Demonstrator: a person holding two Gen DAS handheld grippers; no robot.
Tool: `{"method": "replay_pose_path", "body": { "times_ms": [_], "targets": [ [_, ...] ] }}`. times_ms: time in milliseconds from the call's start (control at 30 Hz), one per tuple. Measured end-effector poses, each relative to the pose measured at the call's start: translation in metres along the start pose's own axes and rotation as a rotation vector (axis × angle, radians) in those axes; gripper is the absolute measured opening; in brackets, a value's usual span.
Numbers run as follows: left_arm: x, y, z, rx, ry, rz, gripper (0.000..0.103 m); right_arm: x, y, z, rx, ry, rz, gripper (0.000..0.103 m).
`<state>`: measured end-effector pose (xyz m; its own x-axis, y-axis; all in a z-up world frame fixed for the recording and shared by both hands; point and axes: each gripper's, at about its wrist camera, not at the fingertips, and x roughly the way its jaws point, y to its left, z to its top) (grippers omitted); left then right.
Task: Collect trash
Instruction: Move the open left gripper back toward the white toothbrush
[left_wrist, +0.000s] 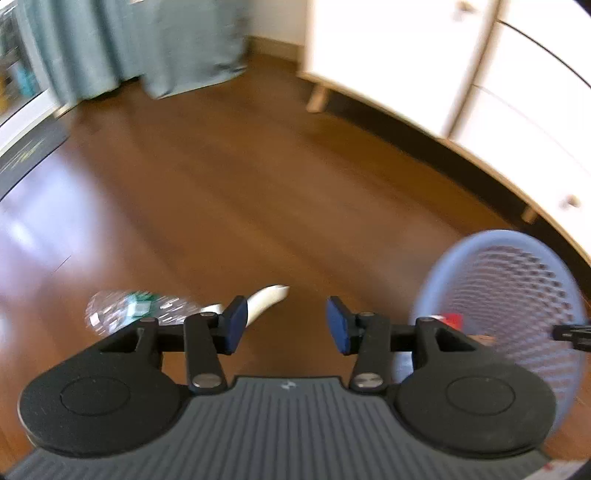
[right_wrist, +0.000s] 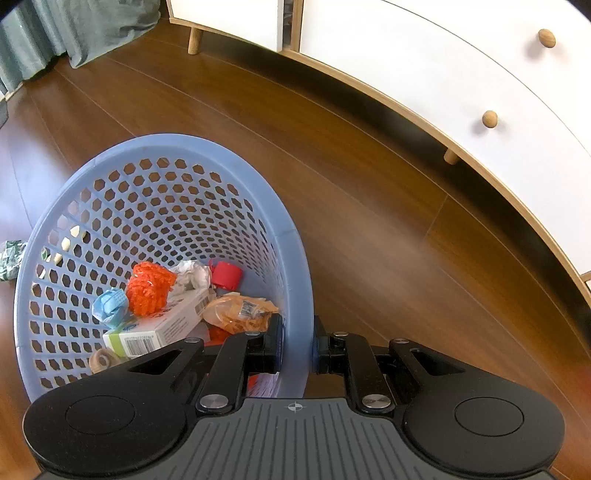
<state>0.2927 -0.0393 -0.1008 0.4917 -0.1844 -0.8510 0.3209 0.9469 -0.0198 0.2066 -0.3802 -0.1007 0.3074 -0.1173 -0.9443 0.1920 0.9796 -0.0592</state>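
With the right tongs (right_wrist: 297, 345) pinched on the rim of the perforated blue plastic basket (right_wrist: 155, 147) and the left tongs (left_wrist: 286, 326) parted and empty, the crushed clear plastic bottle (left_wrist: 125, 310) on the wooden floor (left_wrist: 229, 192) might skid from a hurried pinch.

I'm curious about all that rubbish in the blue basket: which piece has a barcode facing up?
The white and green carton in the blue perforated basket: its end flap shows a bold black barcode. The orange mesh bundle, red cap and crumpled paper have none.
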Motion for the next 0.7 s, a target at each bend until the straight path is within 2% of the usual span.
{"method": "replay_pose_path", "body": {
  "times_ms": [100, 167, 300, 467, 700],
  "targets": [
    [0.015, 0.037, -0.017, -0.065, 0.008, 0.034, 0.043, 0.000, 0.000, 0.000, 0.000, 0.002, -0.002, 0.011],
    [0.029, 0.055, -0.034, -0.074, 0.023, 0.054, 0.042, 0.000, 0.000, 0.000, -0.002, 0.003, -0.003, 0.011],
    [0.060, 0.076, -0.064, -0.064, 0.074, 0.041, 0.042, 0.001, 0.001, 0.001, -0.006, 0.005, -0.007, 0.011],
    [0.083, 0.085, -0.087, -0.032, 0.068, 0.043, 0.042, 0.001, 0.004, 0.000, -0.015, 0.005, -0.011, 0.011],
    [0.129, 0.081, -0.092, 0.071, 0.078, 0.018, 0.039, 0.000, 0.006, 0.000, -0.022, 0.002, -0.015, 0.011]
  ]
}}
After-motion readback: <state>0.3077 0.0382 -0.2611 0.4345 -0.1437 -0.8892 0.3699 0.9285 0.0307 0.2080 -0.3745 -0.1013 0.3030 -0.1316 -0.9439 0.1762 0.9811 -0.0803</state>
